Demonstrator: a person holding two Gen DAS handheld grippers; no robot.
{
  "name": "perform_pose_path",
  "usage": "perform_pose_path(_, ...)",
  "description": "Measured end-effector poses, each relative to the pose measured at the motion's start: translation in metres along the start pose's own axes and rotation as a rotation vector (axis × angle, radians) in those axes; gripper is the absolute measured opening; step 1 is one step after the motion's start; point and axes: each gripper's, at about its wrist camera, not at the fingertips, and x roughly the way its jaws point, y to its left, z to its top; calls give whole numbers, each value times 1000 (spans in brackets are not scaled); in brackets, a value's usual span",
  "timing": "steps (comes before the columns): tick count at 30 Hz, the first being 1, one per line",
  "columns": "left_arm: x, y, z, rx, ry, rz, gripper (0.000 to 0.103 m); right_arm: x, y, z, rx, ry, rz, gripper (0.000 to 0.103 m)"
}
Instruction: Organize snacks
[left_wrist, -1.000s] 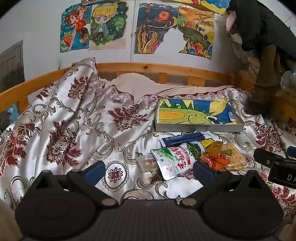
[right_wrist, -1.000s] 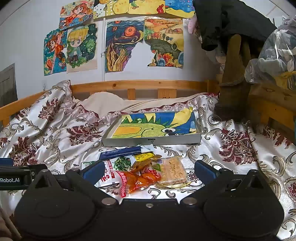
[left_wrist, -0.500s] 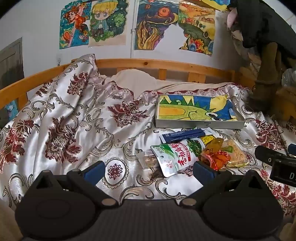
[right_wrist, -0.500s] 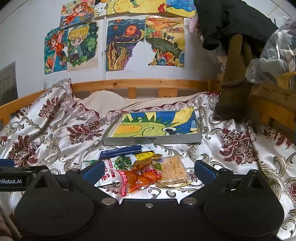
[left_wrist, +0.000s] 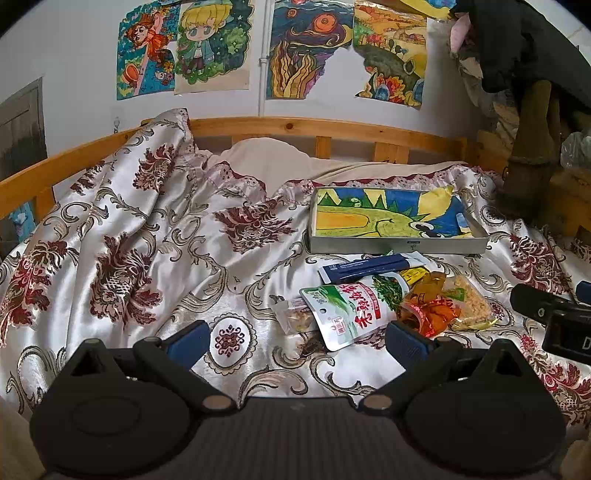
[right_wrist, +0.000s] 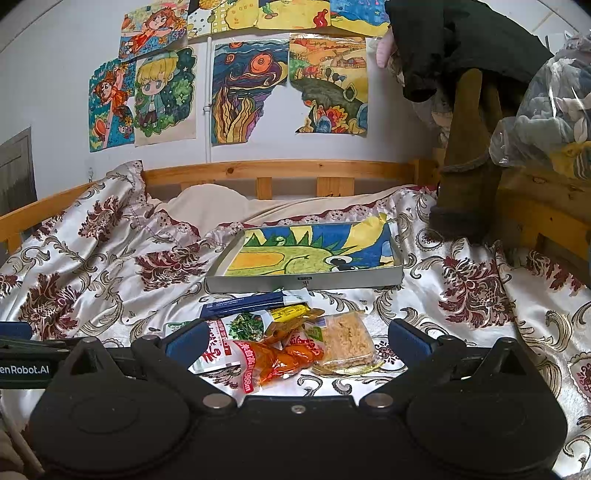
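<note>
A bed (left_wrist: 110, 229) with a shiny flowered cover fills both views, and a wooden rail (right_wrist: 280, 168) runs behind it. On the cover lies a shallow grey tray (right_wrist: 303, 282) with a coloured drawing inside. The snacks lie in a small heap just in front of the tray: a dark blue packet (right_wrist: 255, 302) nearest to it, then a green and white pouch (left_wrist: 351, 310), an orange-red packet (right_wrist: 280, 356), a clear pack of pale crumbly cake (right_wrist: 345, 341), and a small clear packet (left_wrist: 293, 317) on the left of the pouch. The left gripper (left_wrist: 295, 338) and the right gripper (right_wrist: 295, 338) hang in front of the heap, both with jaws wide and holding nothing.
</note>
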Motion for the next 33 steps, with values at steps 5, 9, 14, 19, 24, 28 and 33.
perform_pose_path(5,1,-3,0,8,4,-16,103,-1,2,0,-3,-1,1,102)
perform_pose_path(9,1,-3,0,8,5,-15,103,-1,2,1,-6,2,0,102)
perform_pose_path(14,2,-3,-1,14,6,-5,103,-1,1,1,-3,2,2,102)
perform_pose_path(19,2,-2,-2,13,7,-8,103,-1,2,0,-5,4,5,102)
perform_pose_path(24,3,0,-2,7,9,-7,103,0,3,-1,-11,7,6,102)
perform_pose_path(28,4,1,-3,6,10,-5,103,0,3,-1,-9,6,6,102)
perform_pose_path(33,4,1,-3,5,10,-1,103,0,3,0,-10,6,6,102)
